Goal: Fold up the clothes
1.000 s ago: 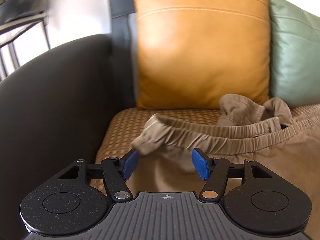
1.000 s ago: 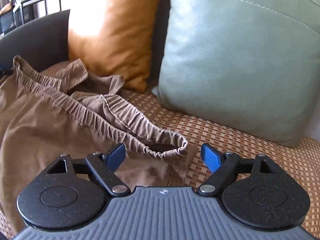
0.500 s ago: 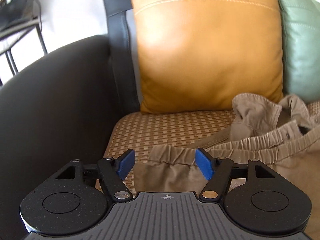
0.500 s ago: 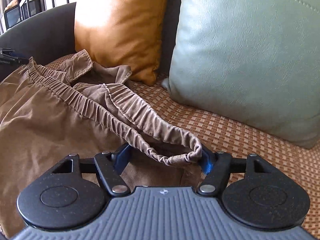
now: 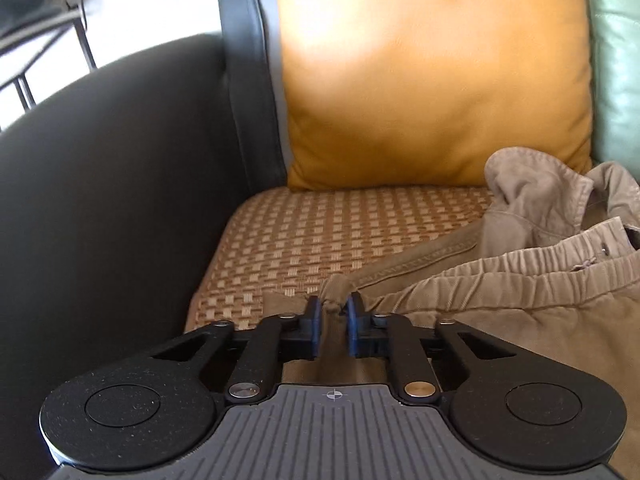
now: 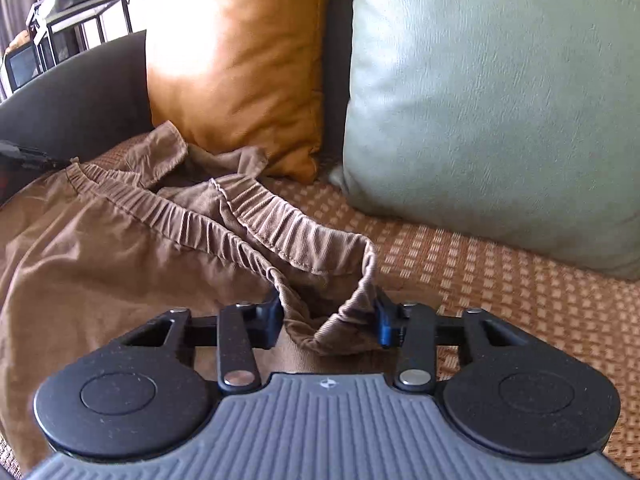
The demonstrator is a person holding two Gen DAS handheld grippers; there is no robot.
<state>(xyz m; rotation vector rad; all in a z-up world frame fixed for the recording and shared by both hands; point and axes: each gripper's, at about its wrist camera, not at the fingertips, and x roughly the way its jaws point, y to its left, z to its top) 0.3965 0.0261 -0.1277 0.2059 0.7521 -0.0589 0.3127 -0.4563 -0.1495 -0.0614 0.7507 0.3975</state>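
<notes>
Khaki trousers with an elastic waistband lie crumpled on the woven sofa seat. In the left wrist view my left gripper is shut on the left end of the waistband, and a knot of cloth bulges up between its blue pads. In the right wrist view the same trousers spread to the left. The right end of the waistband forms a loose loop between the fingers of my right gripper. Its jaws are closing: both pads touch the loop, which is still hollow and not pinched flat.
An orange cushion and a pale green cushion lean on the sofa back just behind the trousers. The black armrest rises close on the left. A metal side table stands beyond it.
The left gripper moved down onto the waistband's left end and shut on it. The right gripper's jaws narrowed around the waistband's right end, and that loop now bunches between them.
</notes>
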